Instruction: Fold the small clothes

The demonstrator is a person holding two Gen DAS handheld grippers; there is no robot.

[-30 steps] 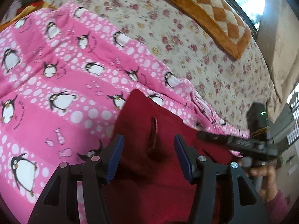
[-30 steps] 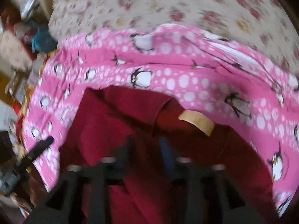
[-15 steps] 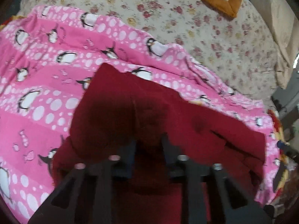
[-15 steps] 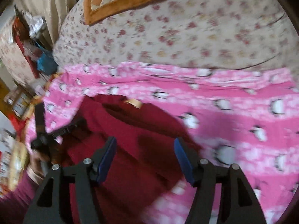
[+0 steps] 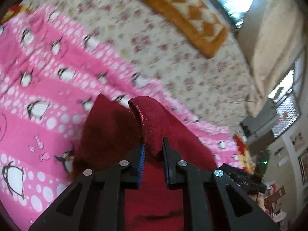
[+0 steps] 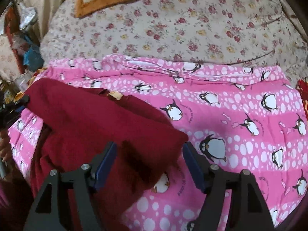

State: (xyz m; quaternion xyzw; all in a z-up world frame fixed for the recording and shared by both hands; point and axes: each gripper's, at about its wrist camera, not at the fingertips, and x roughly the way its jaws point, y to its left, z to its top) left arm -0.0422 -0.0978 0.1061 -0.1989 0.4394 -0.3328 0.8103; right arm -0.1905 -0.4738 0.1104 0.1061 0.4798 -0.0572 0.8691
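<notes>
The left gripper (image 5: 153, 147) is clamped on a raised fold of the dark red garment (image 5: 107, 127), which lies on the pink penguin blanket (image 6: 240, 115). The right gripper's (image 6: 149, 155) jaws are opening, pads seemingly clear of the garment's corner between them.

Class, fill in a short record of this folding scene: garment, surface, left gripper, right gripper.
garment: dark red garment, partly lifted
surface: pink penguin blanket over a floral sheet
left gripper: left gripper shut on a raised fold of the garment
right gripper: right gripper jaws opening, garment edge between them, pads not pressing it
</notes>
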